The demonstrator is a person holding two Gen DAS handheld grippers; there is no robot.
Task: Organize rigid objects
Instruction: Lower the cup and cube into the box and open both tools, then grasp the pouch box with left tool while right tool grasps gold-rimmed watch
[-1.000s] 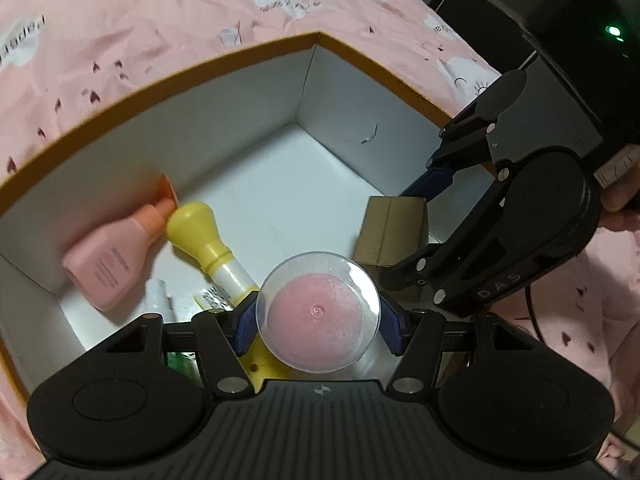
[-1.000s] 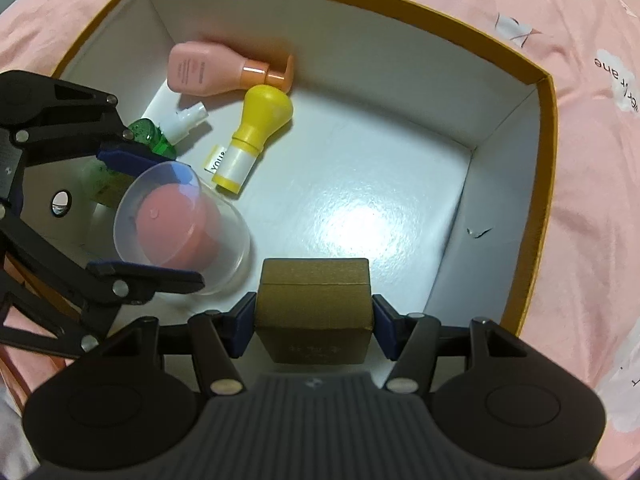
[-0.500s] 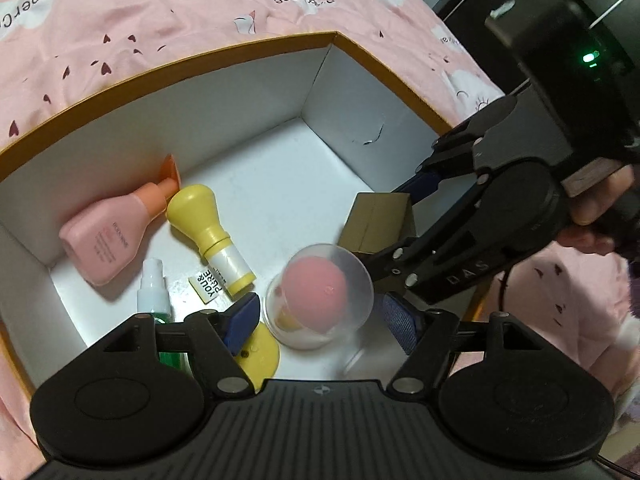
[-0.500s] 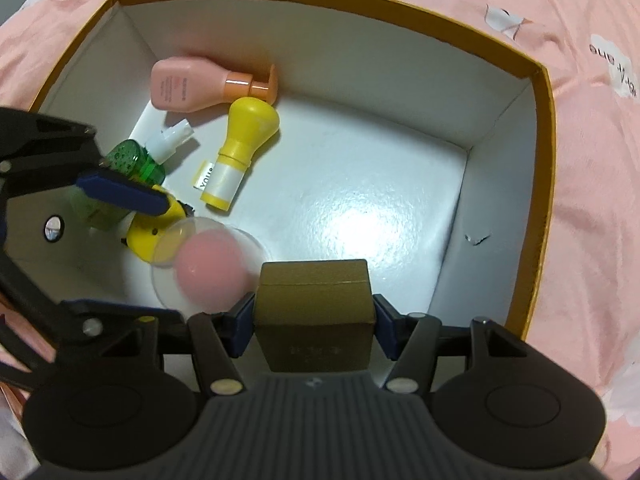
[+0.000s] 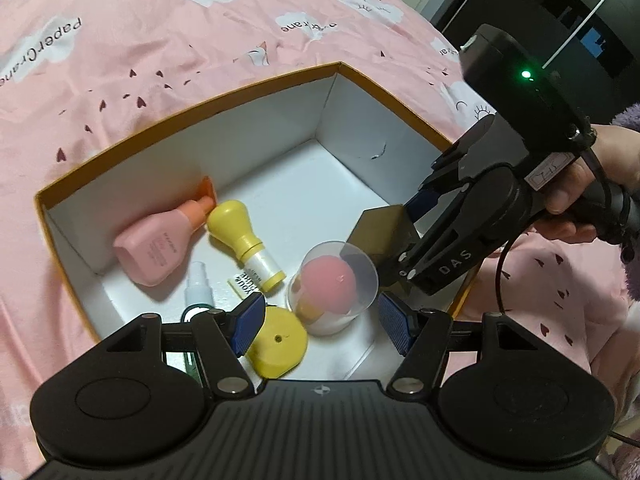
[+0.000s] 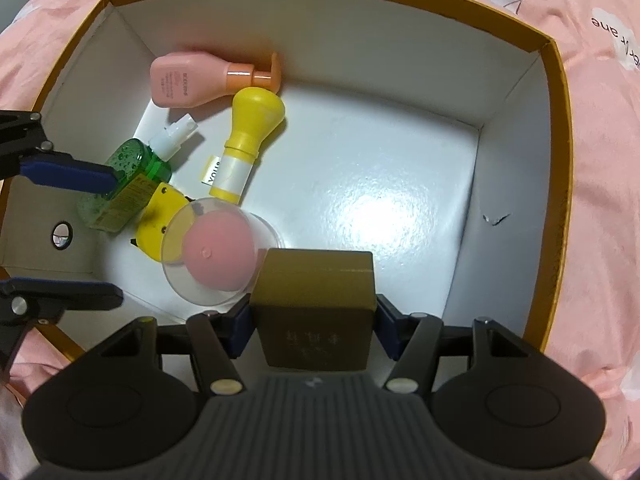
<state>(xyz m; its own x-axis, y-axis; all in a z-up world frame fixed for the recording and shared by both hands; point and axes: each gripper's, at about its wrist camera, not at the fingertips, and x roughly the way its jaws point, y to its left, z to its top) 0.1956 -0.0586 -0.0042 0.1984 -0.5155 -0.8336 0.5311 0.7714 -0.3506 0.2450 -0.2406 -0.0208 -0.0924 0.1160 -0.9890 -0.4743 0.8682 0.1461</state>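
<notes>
A clear plastic case with a pink sponge inside (image 5: pixel 334 280) (image 6: pixel 218 250) stands on the floor of the white box with an orange rim (image 5: pixel 240 88) (image 6: pixel 556 128). My left gripper (image 5: pixel 320 320) is open above and just behind the case, not touching it. My right gripper (image 6: pixel 314 314) is shut on a brown cardboard box (image 6: pixel 316 300) (image 5: pixel 382 232) and holds it inside the big box, next to the case.
A pink pump bottle (image 6: pixel 200 80), a yellow bulb-shaped bottle (image 6: pixel 248 136), a green spray bottle (image 6: pixel 132 176) and a yellow round piece (image 5: pixel 278 340) lie in the box's left part. The box sits on a pink bedsheet (image 5: pixel 140 40).
My left gripper opened and let go of the clear case, which now stands on the box floor. The left gripper has pulled back and up. The right gripper still holds the brown box.
</notes>
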